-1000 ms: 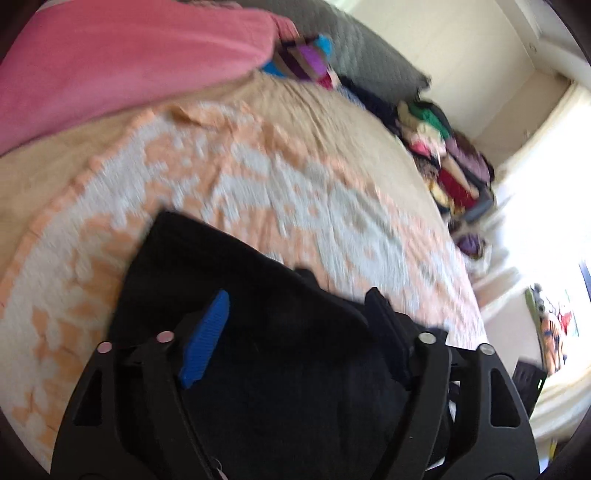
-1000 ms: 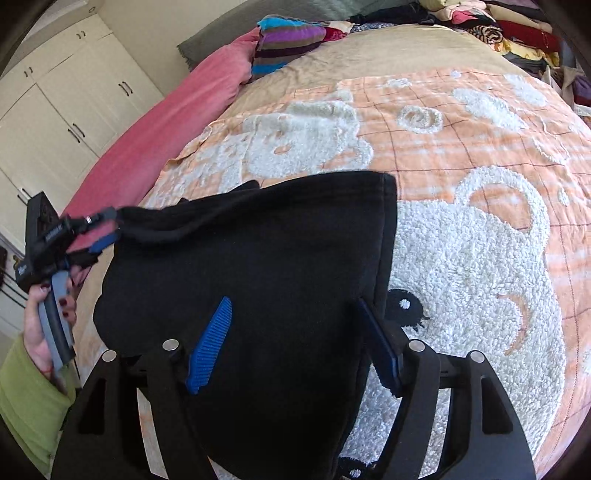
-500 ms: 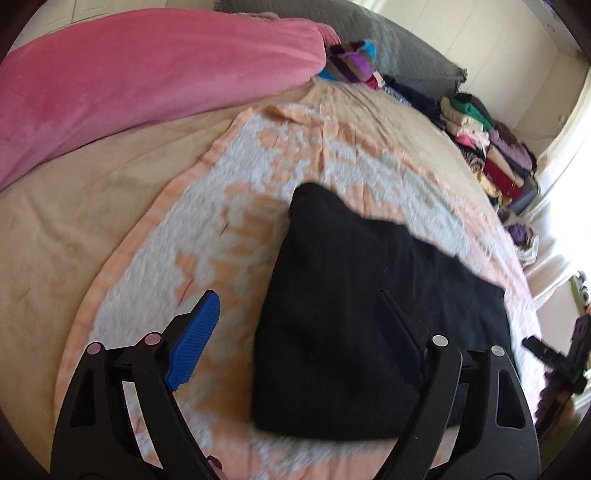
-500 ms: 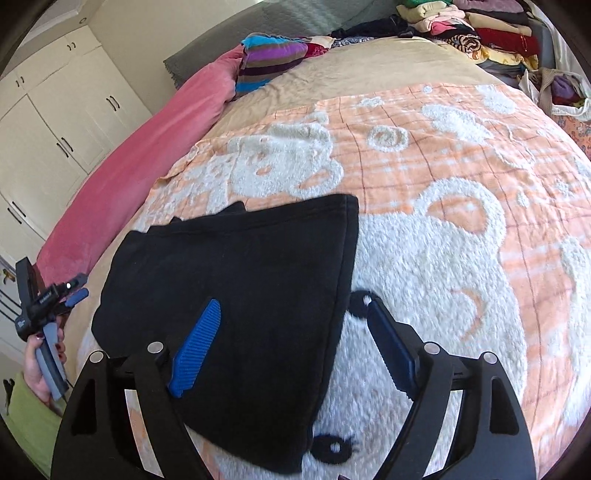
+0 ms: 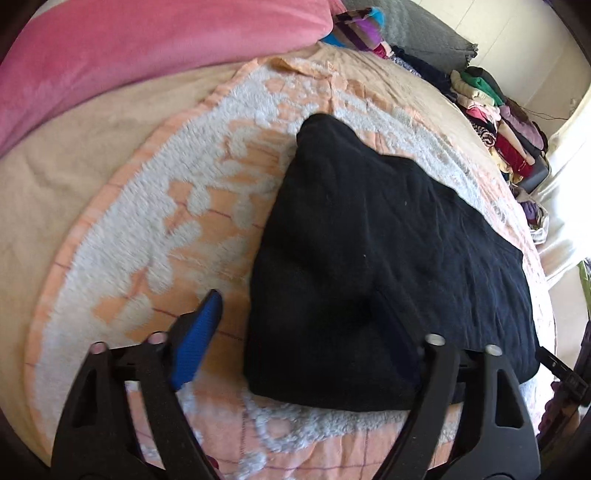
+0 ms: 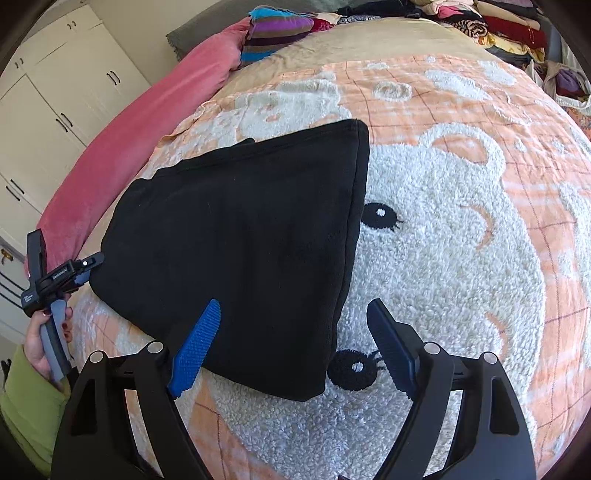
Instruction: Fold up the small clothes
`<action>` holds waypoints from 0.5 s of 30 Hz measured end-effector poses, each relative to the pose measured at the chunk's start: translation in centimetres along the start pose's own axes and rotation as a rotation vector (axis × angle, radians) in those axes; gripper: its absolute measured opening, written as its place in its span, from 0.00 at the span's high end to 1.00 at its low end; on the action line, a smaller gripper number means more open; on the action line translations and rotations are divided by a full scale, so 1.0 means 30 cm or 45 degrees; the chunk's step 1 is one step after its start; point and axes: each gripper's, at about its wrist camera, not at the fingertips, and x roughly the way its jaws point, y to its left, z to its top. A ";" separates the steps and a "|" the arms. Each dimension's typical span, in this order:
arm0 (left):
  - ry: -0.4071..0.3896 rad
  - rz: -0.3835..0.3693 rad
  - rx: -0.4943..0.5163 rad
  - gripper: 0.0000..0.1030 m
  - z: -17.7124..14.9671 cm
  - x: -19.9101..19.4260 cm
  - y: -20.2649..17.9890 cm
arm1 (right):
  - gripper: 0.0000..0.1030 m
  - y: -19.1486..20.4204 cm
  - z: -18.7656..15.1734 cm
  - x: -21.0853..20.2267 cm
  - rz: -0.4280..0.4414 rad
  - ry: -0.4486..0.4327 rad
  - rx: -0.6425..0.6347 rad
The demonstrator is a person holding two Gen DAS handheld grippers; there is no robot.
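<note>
A black garment [image 5: 388, 258] lies folded flat on the orange-and-white bear blanket [image 5: 166, 206]; it also shows in the right wrist view [image 6: 240, 240]. My left gripper [image 5: 299, 332] is open and empty, hovering over the garment's near edge. In the right wrist view it [image 6: 79, 271] sits at the garment's left corner. My right gripper [image 6: 295, 343] is open and empty above the garment's near right corner, holding nothing. Its tip shows at the right edge of the left wrist view [image 5: 561, 373].
A pink duvet [image 5: 129, 48] lies along the bed's far side, with a striped folded item [image 6: 277, 33] beside it. Stacks of folded clothes [image 5: 498, 114] sit past the blanket. White cupboards [image 6: 48, 99] stand behind the bed.
The left gripper let go of the garment's edge, which now lies flat. Both grippers have pulled back from the garment, which looks smaller and folded in both views.
</note>
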 end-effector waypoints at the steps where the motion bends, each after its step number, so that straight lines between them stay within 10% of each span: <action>1: 0.004 -0.025 -0.004 0.59 -0.004 0.005 -0.002 | 0.31 0.007 -0.002 0.008 0.013 0.006 -0.005; 5: 0.003 -0.024 0.059 0.89 -0.014 -0.021 -0.032 | 0.78 0.011 -0.005 0.021 0.042 0.024 -0.020; 15: 0.000 -0.046 0.121 0.88 -0.030 -0.105 -0.021 | 0.85 0.038 -0.025 -0.059 0.049 0.015 -0.061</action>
